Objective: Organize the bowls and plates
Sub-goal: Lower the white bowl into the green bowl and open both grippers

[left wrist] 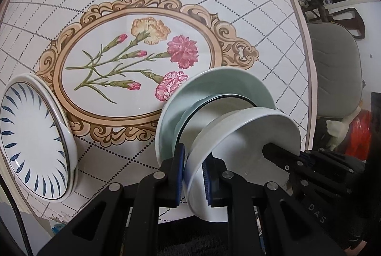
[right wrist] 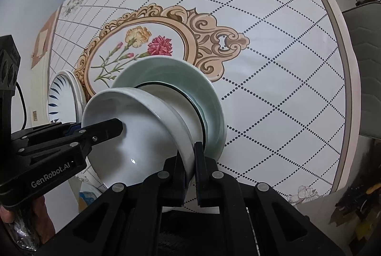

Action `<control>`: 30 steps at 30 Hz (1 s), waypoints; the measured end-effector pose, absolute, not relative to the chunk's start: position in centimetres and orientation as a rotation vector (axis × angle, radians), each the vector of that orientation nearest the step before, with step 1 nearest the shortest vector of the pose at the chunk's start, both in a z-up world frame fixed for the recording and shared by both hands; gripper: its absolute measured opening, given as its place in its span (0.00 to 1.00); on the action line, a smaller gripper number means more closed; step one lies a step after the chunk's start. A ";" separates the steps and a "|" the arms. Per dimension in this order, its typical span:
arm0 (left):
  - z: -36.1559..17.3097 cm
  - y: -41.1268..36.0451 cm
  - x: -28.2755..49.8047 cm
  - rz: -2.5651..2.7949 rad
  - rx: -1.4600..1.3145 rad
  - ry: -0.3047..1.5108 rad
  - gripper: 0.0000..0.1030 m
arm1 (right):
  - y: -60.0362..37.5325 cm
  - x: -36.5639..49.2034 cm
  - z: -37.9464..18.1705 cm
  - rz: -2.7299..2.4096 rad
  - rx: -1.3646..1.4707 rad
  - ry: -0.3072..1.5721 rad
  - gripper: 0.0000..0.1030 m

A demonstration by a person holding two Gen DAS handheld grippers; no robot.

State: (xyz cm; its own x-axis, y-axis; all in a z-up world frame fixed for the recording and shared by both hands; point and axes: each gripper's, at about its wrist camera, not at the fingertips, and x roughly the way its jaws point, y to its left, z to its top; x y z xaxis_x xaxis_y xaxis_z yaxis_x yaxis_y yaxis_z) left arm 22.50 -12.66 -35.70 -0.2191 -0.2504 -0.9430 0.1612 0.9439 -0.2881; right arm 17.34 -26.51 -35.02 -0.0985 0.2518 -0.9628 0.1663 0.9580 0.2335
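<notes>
I hold a white bowl (left wrist: 243, 136) by its rim with both tools. My left gripper (left wrist: 193, 170) is clenched on the rim at one side, blue pads pressing the wall from inside and outside. My right gripper (right wrist: 189, 170) is clamped on the opposite side of the same rim; in the left wrist view it shows as a black finger reaching over the far edge.

The white bowl sits above a second white bowl with a dark rim line (right wrist: 190, 98), which rests inside a pale green bowl (right wrist: 166, 70) on the table (right wrist: 273, 29). Whether the held bowl touches the one beneath, I cannot tell.

The stack stands at the near edge of the oval flower frame (left wrist: 133, 58) printed on the tablecloth, overlapping its lower right border.

A white plate with blue leaf strokes (left wrist: 31, 134) lies on the table to the left of the stack, well apart from it, over the frame's left border. It appears to rest on another plate, whose rim shows beneath.

A grey chair (left wrist: 338, 70) stands beyond the table edge to the right.
</notes>
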 end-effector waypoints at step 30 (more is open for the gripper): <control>-36.9 -12.3 22.6 -0.333 -0.067 1.836 0.14 | -27.9 18.3 -35.7 0.064 0.316 1.723 0.26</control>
State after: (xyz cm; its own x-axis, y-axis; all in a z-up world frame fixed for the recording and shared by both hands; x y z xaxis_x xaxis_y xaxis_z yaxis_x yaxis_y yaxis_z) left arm 22.62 -12.33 -36.87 -0.2902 -0.2156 -0.9323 0.1251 0.9574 -0.2604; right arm 18.34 -27.87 -35.69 -0.1428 0.2449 -0.9590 0.1733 0.9601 0.2194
